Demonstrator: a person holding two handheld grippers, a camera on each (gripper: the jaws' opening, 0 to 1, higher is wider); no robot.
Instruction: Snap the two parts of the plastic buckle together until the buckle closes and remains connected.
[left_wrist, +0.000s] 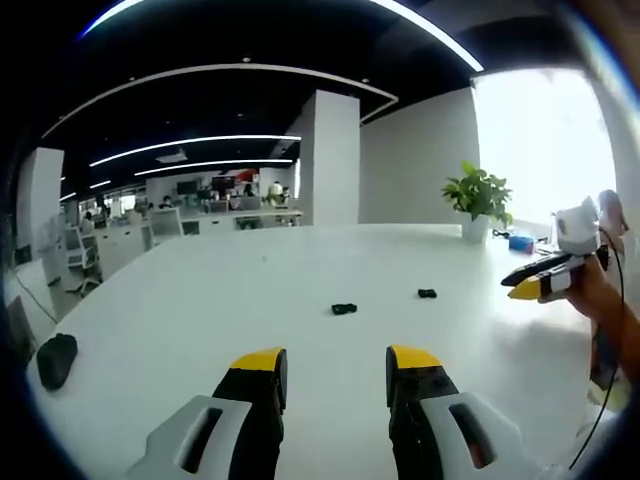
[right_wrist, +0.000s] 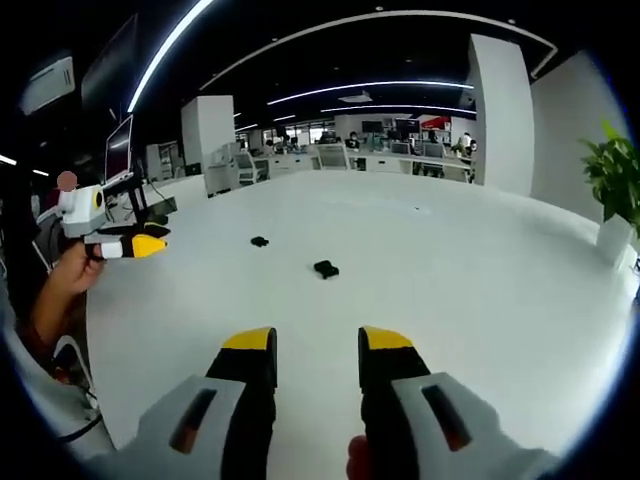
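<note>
Two small black buckle parts lie apart on the white table. In the left gripper view, one buckle part lies ahead of my jaws and the other buckle part a little further right. My left gripper is open and empty, well short of them. The right gripper comes in from the right, held by a hand above the table. In the right gripper view, the nearer buckle part and the farther buckle part lie ahead of my open, empty right gripper. The left gripper hovers at the left.
A potted plant and a small blue item stand at the table's far right; a black mouse-like object lies at the left edge. Monitors stand beyond the table's left side. The person's arm shows at the left.
</note>
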